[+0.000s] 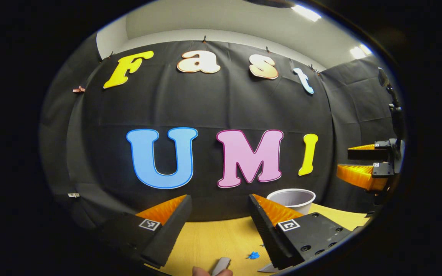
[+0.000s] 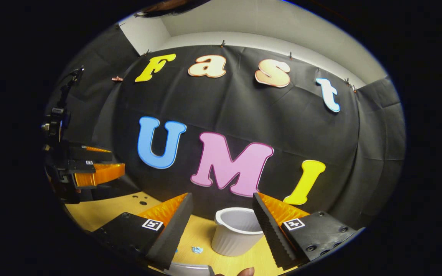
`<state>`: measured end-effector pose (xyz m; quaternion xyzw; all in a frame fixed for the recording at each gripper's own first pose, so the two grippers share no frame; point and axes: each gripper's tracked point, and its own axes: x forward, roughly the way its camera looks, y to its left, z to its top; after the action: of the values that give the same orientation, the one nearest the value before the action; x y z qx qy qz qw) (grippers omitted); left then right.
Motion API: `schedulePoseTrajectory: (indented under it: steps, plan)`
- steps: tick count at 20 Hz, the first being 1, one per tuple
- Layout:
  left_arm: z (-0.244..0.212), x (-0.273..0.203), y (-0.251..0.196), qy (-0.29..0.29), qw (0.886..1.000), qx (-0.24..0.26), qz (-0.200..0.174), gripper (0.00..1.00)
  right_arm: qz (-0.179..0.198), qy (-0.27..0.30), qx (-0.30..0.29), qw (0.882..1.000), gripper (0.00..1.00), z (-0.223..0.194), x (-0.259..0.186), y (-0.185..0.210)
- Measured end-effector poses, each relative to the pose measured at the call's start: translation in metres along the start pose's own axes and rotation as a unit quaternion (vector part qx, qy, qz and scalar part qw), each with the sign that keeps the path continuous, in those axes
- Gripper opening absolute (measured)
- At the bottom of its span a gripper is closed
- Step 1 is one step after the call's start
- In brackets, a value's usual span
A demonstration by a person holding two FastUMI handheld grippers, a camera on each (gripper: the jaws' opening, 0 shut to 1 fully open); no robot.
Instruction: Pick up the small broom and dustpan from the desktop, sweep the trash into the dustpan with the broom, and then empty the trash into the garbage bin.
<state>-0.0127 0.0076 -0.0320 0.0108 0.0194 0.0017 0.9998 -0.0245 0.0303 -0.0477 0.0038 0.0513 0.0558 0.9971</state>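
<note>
in the left gripper view the left tongs (image 1: pixel 220 214) hang released above the yellow surface (image 1: pixel 221 237), fingers spread wide with nothing between them. past the right-hand finger stands the white garbage bin (image 1: pixel 292 199), upright near the back edge of the surface by the black cloth wall (image 1: pixel 213 107). a scrap of blue trash (image 1: pixel 253 255) lies on the surface low in the view, just beside that finger, and next to it a grey strip (image 1: pixel 221 265) pokes up from the bottom edge, touching a fingertip of a hand (image 1: pixel 202 271); whether it belongs to the broom or the dustpan i cannot tell. the right tongs (image 1: pixel 361 164) show far off at the right edge, also released

in the right gripper view the right tongs (image 2: pixel 223 216) are spread and hold nothing. the ribbed bin (image 2: pixel 238 235) stands between the fingers, farther off. a blue scrap (image 2: pixel 197 250) lies just left of the bin. a pale curved edge (image 2: pixel 190 269) shows at the bottom, unclear what. the left tongs (image 2: pixel 102 163) sit at the left edge
</note>
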Motion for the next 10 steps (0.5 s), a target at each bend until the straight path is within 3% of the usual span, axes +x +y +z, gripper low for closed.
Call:
schedulePoseTrajectory:
  steps: [2, 4, 7, 10]
  plan:
    - [-0.004, -0.002, 0.005, 0.003, 1.0, 0.01, 0.004, 0.95, 0.043, 0.081, -0.001, 0.996, 0.97, -0.048, -0.013, 0.011]
    - [-0.007, -0.006, 0.01, 0.005, 1.0, 0.023, 0.008, 0.95, 0.092, 0.191, 0.015, 0.977, 0.98, -0.105, -0.036, 0.025]
    - [-0.015, -0.012, 0.013, 0.007, 0.999, 0.03, 0.01, 0.95, 0.15, 0.35, 0.049, 0.924, 0.97, -0.189, -0.087, 0.053]
    - [-0.021, -0.013, 0.016, 0.015, 1.0, 0.022, 0.012, 0.95, 0.165, 0.471, 0.04, 0.866, 0.96, -0.255, -0.122, 0.055]
